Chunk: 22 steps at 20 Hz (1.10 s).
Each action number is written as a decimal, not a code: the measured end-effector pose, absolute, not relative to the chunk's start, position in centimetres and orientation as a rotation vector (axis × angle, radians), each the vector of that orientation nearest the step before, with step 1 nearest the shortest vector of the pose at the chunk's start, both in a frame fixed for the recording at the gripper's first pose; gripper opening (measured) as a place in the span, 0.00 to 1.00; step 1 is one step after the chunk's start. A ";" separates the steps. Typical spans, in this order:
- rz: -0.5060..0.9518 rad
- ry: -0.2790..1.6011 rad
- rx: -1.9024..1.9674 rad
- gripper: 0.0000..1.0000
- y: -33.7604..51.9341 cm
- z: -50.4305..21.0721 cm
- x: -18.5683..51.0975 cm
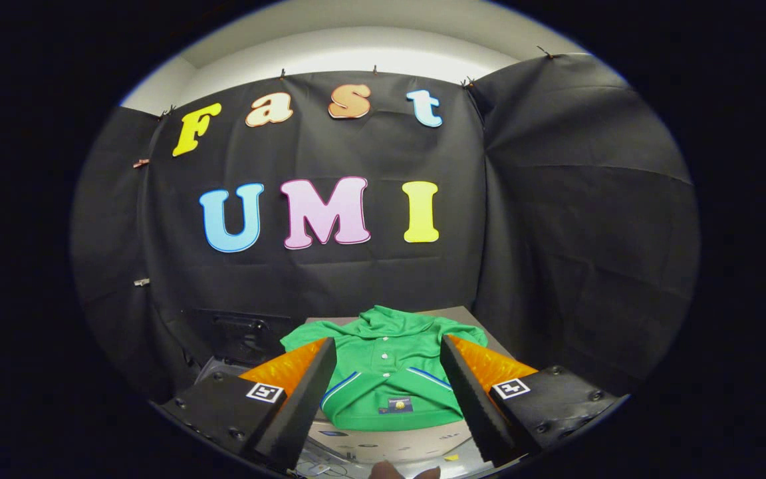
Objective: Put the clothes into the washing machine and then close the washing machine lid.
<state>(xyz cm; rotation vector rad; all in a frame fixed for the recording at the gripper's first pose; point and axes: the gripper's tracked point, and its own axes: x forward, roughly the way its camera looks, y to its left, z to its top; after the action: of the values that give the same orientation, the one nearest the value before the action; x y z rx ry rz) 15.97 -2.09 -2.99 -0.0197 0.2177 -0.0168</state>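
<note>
While the gripper [388, 386] hovers with fingers spread wide and empty, the green shirt [386, 372] lies flat just ahead, framed between them. Pickup step not begun; next needs descending and pinching fabric.

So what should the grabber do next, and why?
Probably move forward and down to the green shirt. The gripper is open and holds nothing, and the shirt lies flat just ahead, between the fingers, not yet picked up.
</note>
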 end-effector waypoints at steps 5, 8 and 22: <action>0.023 0.338 -0.025 0.98 -2.4 -4.8 21.2; 0.005 0.422 -0.032 0.98 -3.1 -6.7 24.4; 0.041 0.742 -0.118 0.98 -2.6 -20.2 30.4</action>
<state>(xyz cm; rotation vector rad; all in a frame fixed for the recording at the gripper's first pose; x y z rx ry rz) 30.44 -2.56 -20.22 -0.1176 0.7425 0.0410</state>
